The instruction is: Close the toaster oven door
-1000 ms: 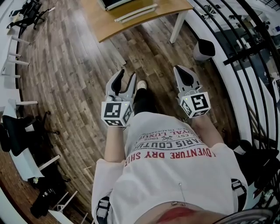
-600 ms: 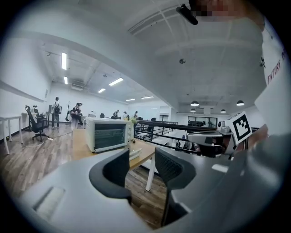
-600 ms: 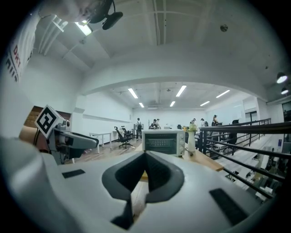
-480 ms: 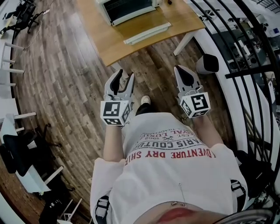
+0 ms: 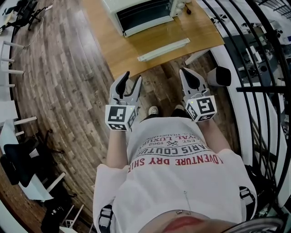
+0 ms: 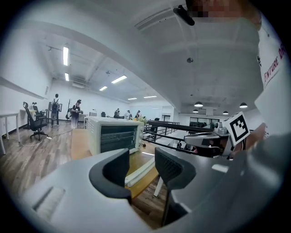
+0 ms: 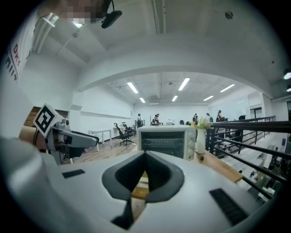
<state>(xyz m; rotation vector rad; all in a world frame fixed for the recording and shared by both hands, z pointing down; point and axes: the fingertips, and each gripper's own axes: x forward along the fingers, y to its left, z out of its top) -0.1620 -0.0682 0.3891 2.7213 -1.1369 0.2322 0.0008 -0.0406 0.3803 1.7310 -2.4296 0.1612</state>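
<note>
White cotton of the person's T-shirt point(image 5: 177, 182), printed in red, fills the near edge of the head view. Just beyond it, two hands hold grey plastic tools level over the brown plank floor point(image 5: 68, 77).

The left gripper point(image 5: 133, 77) has its dark-padded fingers point(image 6: 116, 170) spread a moderate way apart, with only air between them. The right gripper point(image 5: 186, 73) has its fingers point(image 7: 157, 175) pressed together at the tips and holds nothing. Both point away from the person, toward the far side.

Farther on stands the light wooden worktop point(image 5: 132, 57). A long white flat strip point(image 5: 163, 49) lies near its front edge. Behind that, well apart from both pairs of fingers, sits the boxy white toaster oven point(image 5: 143, 13), its dark glass front turned toward the person. It stands ahead of the fingers, between the two lines along which they point. Whether its door is fully up, I cannot tell.

A slim white vase with flowers point(image 7: 200, 136) stands just right of the oven. A black metal railing point(image 5: 254, 54) curves along the right side.
</note>
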